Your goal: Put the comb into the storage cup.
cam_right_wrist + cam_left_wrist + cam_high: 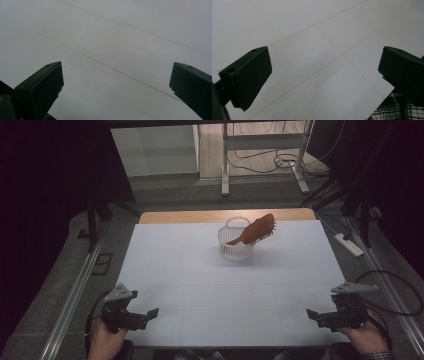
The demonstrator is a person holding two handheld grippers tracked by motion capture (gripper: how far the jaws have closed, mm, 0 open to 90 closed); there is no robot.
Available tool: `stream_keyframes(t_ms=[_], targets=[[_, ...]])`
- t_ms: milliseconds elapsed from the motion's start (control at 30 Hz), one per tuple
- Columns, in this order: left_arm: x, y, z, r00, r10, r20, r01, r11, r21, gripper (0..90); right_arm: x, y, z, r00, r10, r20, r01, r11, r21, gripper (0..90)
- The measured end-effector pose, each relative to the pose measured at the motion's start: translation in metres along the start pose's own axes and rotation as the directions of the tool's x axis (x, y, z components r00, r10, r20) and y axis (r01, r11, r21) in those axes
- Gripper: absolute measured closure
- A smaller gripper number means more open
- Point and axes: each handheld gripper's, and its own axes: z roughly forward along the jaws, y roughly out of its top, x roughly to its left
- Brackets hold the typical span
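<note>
Here, nearest first:
Left gripper: the black two-jaw left gripper (150,312) rests at the near left corner of the table, jaws spread wide with nothing between them — its own view (324,75) looks down on bare surface.
Right gripper: the black two-jaw right gripper (314,315) sits at the near right corner, jaws likewise spread and empty (116,85).
Table: a white-topped table with faint grid lines (200,280), its wooden far edge exposed.
Basket: a small round white plastic basket with a loop handle (234,250) stands well apart from both grippers, toward the far middle.
Brush: a reddish-brown wooden hairbrush (257,231) — handle down inside the basket, bristled head leaning out over its right rim.
</note>
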Motion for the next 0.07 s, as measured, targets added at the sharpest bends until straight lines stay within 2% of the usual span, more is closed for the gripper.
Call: stream_keyframes(t_ms=[67], targets=[[0.0,0.0005,0.0,1.0,-0.003,0.002,0.003,1.0,-0.004,0.0,0.0,0.0,0.0006,1.0,-0.003,0.002,0.003,1.0,0.002,0.0]])
